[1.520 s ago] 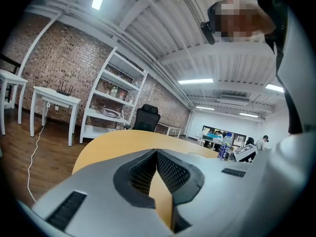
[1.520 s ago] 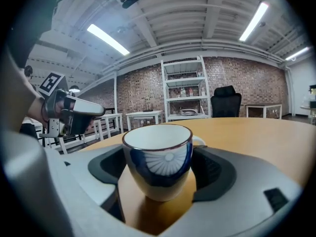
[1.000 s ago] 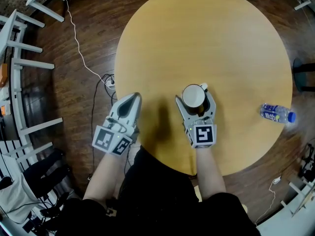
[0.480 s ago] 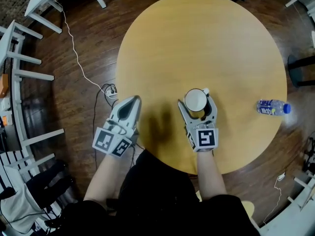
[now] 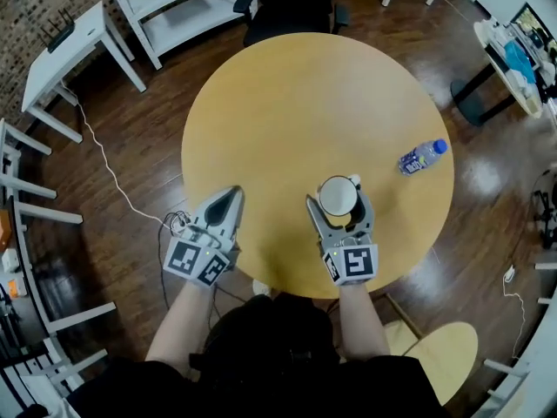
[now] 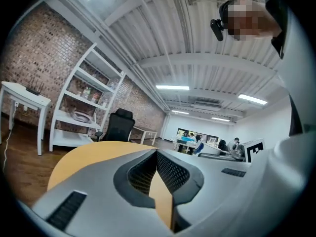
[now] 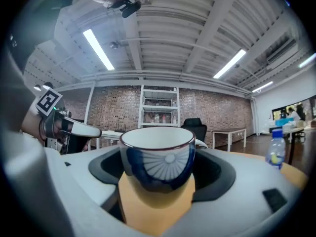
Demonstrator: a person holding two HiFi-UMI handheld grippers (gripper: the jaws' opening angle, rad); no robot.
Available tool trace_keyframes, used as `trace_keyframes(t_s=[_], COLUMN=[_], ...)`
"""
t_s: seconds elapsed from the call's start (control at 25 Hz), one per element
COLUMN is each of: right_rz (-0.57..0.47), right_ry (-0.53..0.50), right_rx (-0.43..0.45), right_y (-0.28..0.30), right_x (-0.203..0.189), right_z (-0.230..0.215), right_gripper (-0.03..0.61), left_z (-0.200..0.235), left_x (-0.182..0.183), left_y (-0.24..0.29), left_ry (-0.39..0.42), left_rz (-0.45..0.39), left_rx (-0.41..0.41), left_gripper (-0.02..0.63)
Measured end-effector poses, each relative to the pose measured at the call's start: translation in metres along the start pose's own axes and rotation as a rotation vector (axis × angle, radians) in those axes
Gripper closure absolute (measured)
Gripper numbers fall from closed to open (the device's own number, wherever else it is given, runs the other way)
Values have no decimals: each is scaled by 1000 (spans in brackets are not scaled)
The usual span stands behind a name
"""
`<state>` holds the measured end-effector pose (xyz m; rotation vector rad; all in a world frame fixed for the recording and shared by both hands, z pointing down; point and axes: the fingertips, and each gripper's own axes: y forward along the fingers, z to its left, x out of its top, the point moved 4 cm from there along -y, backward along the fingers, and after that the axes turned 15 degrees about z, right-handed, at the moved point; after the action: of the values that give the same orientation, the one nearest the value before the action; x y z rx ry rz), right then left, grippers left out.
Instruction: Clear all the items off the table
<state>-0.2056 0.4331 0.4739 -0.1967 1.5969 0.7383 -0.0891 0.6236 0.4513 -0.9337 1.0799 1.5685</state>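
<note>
Right gripper view: cup upright between jaws of right hand-held gripper

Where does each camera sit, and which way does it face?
Head view: on the head, steeply down at the table; forearms, left claw, right claw show.
Left gripper view: on left claw, along its shut jaws toward shelves.
Right gripper view: on right claw, along its jaws clamped on the cup.
Shared: head and right views show cup and bottle.
</note>
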Motion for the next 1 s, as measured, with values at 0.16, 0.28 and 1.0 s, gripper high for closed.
trace_keyframes(t_s=[0.16, 0.28, 1.0], right_rz=[-5, -17, -24], right_ry=[-11, -35, 138], right_rx=[-141, -291, -921], right_y=[-63, -120, -452], right_x=[10, 7, -78], right_z=[-29, -54, -170], right_gripper=[175, 175, 175], left_z=[-50, -105, -451], left_x=[18, 25, -29], left_y=[31, 62, 140], left_ry=[50, 108, 180], left_rz=[10, 28, 124], left_rx=[-133, -294, -939], left_gripper=[621, 621, 621])
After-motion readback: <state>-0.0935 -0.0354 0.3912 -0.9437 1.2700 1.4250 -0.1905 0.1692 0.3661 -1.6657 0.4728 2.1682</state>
